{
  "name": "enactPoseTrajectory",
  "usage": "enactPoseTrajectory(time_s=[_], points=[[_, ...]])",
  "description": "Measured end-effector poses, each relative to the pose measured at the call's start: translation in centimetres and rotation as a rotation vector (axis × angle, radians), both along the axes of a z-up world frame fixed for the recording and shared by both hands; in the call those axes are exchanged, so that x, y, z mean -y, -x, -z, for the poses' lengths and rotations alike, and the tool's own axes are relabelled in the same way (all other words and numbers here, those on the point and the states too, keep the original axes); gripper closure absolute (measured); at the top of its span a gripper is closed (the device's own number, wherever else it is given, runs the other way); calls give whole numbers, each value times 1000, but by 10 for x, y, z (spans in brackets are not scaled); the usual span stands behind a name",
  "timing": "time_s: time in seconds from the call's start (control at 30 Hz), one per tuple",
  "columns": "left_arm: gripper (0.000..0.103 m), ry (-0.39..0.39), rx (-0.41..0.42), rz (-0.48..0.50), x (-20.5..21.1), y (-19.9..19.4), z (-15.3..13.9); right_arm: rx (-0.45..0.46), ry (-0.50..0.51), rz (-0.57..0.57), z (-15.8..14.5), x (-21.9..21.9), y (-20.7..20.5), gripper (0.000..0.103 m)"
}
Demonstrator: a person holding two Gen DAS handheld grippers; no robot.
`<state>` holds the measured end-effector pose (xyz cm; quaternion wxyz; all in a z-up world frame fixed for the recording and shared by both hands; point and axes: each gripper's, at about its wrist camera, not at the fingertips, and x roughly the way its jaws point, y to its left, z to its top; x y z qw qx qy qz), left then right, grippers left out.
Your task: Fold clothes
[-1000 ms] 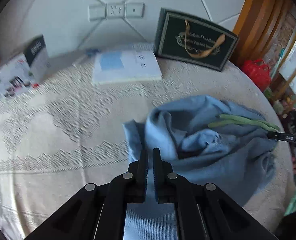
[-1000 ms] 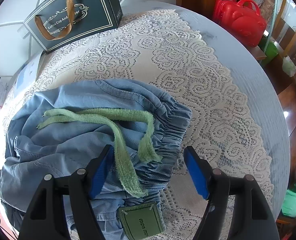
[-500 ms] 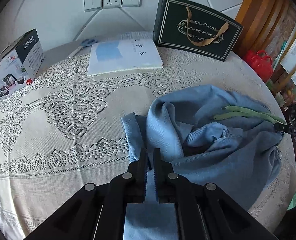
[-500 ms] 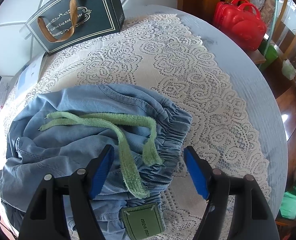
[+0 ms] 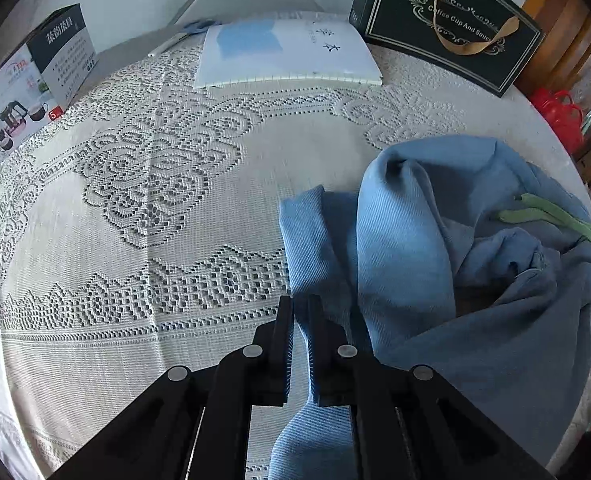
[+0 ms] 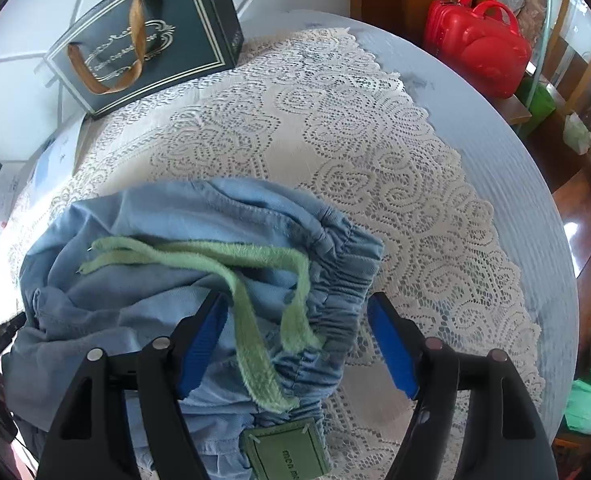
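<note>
Shorts [image 5: 435,248] pinched in left tool [image 5: 300,312]; right tool [image 6: 297,320] spread over waistband [image 6: 335,276].

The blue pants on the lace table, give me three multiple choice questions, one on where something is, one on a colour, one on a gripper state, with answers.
1. Where does the dark gift bag stand?
A. at the table's far edge by the wall
B. on top of the pants
C. on the floor

2. What colour is the drawstring on the pants?
A. red
B. green
C. white

3. How is the left gripper?
A. wide open above the cloth
B. shut on the pants
C. shut on the notebook

Answers:
1 A, it stands behind the notebook against the wall.
2 B, green straps cross the blue waistband.
3 B, blue cloth runs between its closed fingers, while the right gripper is open.
</note>
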<state>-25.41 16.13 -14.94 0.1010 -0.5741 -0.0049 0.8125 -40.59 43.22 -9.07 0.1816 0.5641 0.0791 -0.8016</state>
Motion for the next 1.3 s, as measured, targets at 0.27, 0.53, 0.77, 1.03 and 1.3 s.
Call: enactPoseTrajectory(time_s=[0.27, 0.53, 0.77, 1.03, 1.3], points=[[96, -28, 5, 24, -6, 4, 2, 3, -54, 24, 10, 18, 23, 0], [102, 17, -21, 39, -11, -6, 0, 49, -112, -92, 42, 50, 11, 65], [102, -119, -168, 38, 16, -10, -65, -102, -65, -91, -18, 40, 10, 67], [98, -174, -148, 50, 18, -31, -94, -153, -49, -115, -29, 43, -21, 24], [99, -155, -171, 13, 19, -62, -100, -149, 5, -170, -16, 71, -46, 24]])
